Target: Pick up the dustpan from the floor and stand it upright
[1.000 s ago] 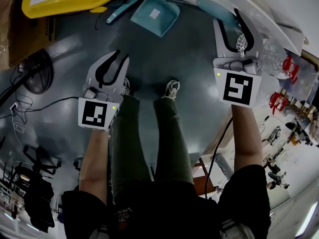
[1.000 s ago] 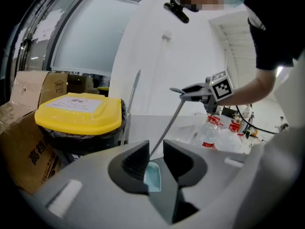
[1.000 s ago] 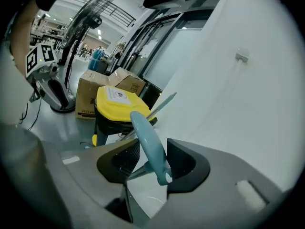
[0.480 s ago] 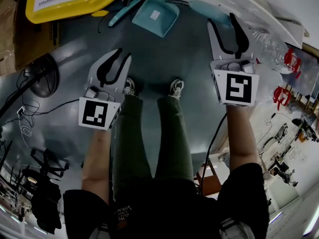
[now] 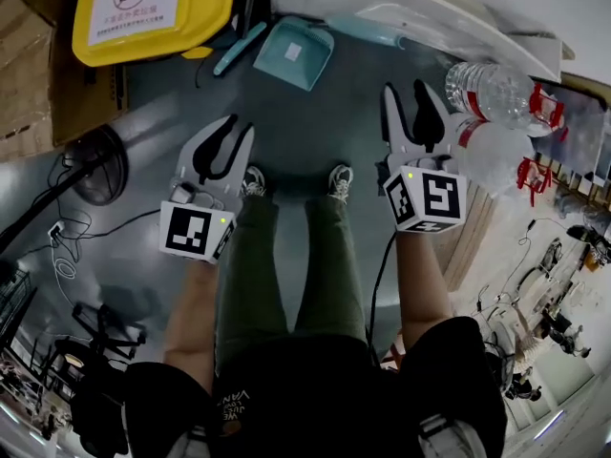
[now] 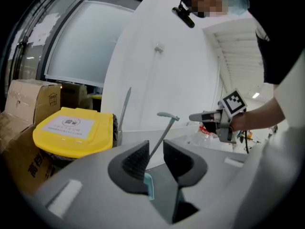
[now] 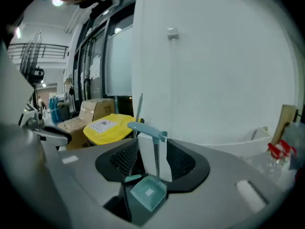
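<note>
The teal dustpan (image 5: 294, 53) rests on the grey floor by the white wall, pan down (image 7: 148, 193), and its long handle (image 7: 155, 156) stands upright. No gripper touches it. My right gripper (image 5: 420, 108) hovers short of the handle with its jaws wide open and empty; in the right gripper view (image 7: 152, 163) the handle shows through the gap, farther off. My left gripper (image 5: 221, 146) hangs over the floor to the left, jaws (image 6: 155, 159) partly apart with nothing between them. A teal brush (image 5: 239, 49) lies beside the pan.
A yellow bin (image 5: 153, 8) and cardboard boxes (image 5: 67, 93) stand at the far left. A floor fan (image 5: 95, 151) and cables lie to the left. Water bottles (image 5: 492, 89) sit on the right. The person's shoes (image 5: 339, 179) are just behind the grippers.
My right gripper has drawn back leftward from the handle's top, rolled over and spread its jaws wider. The left gripper has risen slightly. The dustpan has kept its place.
</note>
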`<state>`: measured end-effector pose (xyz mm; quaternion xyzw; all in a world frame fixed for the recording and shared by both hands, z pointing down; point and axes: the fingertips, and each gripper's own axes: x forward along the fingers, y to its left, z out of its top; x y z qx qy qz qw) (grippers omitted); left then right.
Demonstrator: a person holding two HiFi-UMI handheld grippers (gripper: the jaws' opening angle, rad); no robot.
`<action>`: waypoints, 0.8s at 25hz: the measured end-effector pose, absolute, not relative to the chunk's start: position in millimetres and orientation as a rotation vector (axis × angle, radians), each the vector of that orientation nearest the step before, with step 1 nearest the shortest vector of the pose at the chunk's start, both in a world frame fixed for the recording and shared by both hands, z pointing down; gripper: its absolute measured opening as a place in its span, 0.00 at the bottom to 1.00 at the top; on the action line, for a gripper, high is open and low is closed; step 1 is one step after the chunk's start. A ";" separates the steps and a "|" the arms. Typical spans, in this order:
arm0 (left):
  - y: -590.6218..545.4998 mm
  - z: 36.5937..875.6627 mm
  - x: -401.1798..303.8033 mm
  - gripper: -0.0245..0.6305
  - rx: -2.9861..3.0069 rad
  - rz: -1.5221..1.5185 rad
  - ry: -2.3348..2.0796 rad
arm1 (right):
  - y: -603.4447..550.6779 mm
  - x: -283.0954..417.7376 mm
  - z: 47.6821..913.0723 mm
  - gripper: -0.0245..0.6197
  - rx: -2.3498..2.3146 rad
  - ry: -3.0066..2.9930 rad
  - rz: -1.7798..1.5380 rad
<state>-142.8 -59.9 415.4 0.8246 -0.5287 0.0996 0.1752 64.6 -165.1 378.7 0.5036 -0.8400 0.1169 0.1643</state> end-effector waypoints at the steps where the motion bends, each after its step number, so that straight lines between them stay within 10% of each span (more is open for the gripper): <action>1: -59.5 407.1 -141.3 0.26 2.344 0.276 -1.497 | -157.7 68.0 374.4 0.32 1.467 -2.394 0.378; 15: -46.1 279.7 -120.9 0.26 2.508 0.201 -1.441 | -68.9 91.5 275.6 0.31 1.598 -2.447 0.526; 20: -27.9 240.5 -118.7 0.25 2.553 0.189 -1.422 | -34.4 87.8 248.9 0.15 1.582 -2.454 0.509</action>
